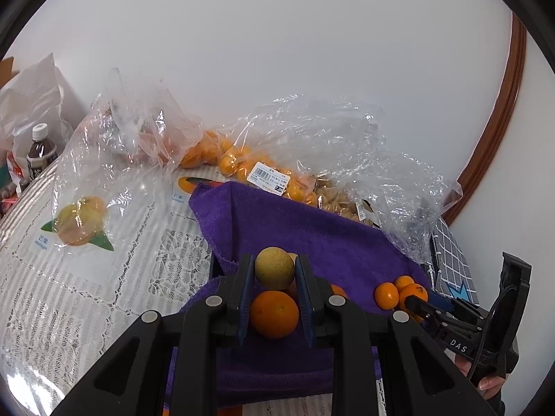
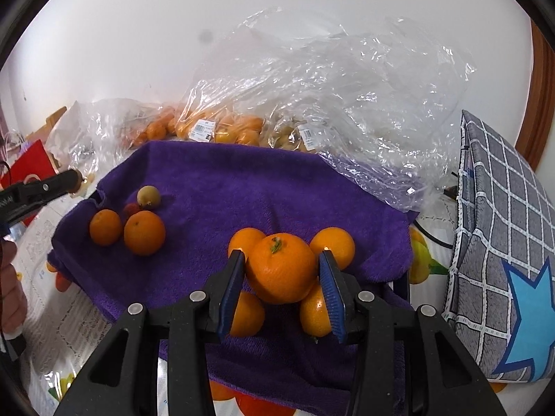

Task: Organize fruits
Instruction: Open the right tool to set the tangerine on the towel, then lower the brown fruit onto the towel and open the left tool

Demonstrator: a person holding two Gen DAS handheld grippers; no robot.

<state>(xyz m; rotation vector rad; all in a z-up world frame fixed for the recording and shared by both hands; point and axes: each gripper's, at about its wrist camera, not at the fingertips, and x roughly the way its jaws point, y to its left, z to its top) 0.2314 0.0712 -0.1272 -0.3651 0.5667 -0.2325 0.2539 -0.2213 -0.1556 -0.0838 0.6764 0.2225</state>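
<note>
A purple towel [image 1: 312, 239] [image 2: 242, 187] lies on the table with fruit on it. My left gripper [image 1: 274, 270] has its jaws around a yellow-green round fruit [image 1: 274, 267] that touches both pads, above an orange [image 1: 274, 313]. In the right wrist view that fruit [image 2: 148, 196] sits on the towel beside two oranges [image 2: 144, 232]. My right gripper [image 2: 281, 270] is shut on a large orange [image 2: 281, 268], in a cluster of several oranges [image 2: 332, 247]. The right gripper also shows in the left wrist view [image 1: 421, 303] at that cluster [image 1: 386, 295].
Clear plastic bags of small oranges [image 1: 239, 163] [image 2: 222, 128] and other fruit [image 1: 340, 197] lie behind the towel by the white wall. A bagged mango [image 1: 81, 220] and a dark bottle [image 1: 41, 154] are left. A grey checked bag [image 2: 499, 242] stands right.
</note>
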